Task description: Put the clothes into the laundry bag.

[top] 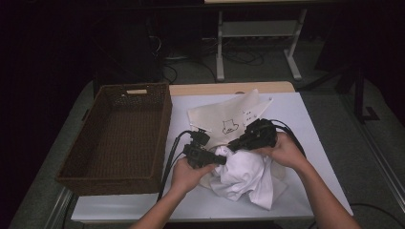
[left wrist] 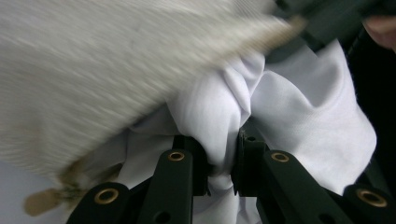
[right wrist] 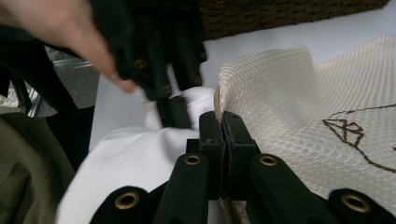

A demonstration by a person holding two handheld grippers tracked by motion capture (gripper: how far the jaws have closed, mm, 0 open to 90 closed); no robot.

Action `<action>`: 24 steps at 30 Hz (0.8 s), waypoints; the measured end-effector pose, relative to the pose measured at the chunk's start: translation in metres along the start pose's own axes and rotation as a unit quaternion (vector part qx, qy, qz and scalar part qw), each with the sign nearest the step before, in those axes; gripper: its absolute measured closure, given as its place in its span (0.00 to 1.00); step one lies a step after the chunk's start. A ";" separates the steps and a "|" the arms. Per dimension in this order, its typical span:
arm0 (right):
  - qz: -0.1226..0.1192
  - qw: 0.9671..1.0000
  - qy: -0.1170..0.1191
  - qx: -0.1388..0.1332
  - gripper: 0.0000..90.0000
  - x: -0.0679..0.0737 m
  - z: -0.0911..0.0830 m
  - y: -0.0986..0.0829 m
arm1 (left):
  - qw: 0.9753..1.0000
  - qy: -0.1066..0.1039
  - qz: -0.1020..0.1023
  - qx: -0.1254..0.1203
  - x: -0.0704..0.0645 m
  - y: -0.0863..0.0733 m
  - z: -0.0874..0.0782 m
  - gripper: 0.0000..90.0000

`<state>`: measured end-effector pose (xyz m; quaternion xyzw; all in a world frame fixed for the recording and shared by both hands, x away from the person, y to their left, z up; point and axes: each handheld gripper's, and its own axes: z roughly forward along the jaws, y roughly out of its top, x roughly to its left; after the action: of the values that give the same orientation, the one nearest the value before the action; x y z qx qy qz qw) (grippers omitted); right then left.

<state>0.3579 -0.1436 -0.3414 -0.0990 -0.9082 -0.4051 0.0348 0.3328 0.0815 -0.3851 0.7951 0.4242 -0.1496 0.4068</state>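
The person is working both grippers into a heap of cloth near the front of the white-covered table (top: 305,143). The left gripper (top: 220,161) is pinching a bunched fold of the crumpled white cotton garment (top: 246,177); in the left gripper view its jaws are clamping tight on that fold, with the cloth (left wrist: 280,116) billowing up past the fingertips. The right gripper (top: 234,144) is biting the corded edge of the cream waffle-weave bag (top: 224,117) with a brown line drawing stitched on it; in the right gripper view its jaws are pressing flat together on that edge, the cream weave (right wrist: 299,102) spreading off to one side of the fingers and the white garment lying on the other. The two sets of fingertips are sitting just beside each other. A dark brown woven wicker basket (top: 119,138) is standing on the left gripper's outer side, near it.
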 end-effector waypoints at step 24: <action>0.021 0.999 -0.031 0.014 0.97 -0.014 -0.003 -0.005 | 0.999 -0.037 0.014 0.022 -0.025 -0.019 -0.023 0.34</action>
<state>0.3704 -0.1512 -0.3445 -0.1297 -0.9123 -0.3882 0.0163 0.2999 0.0917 -0.3659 0.8037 0.3946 -0.1825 0.4062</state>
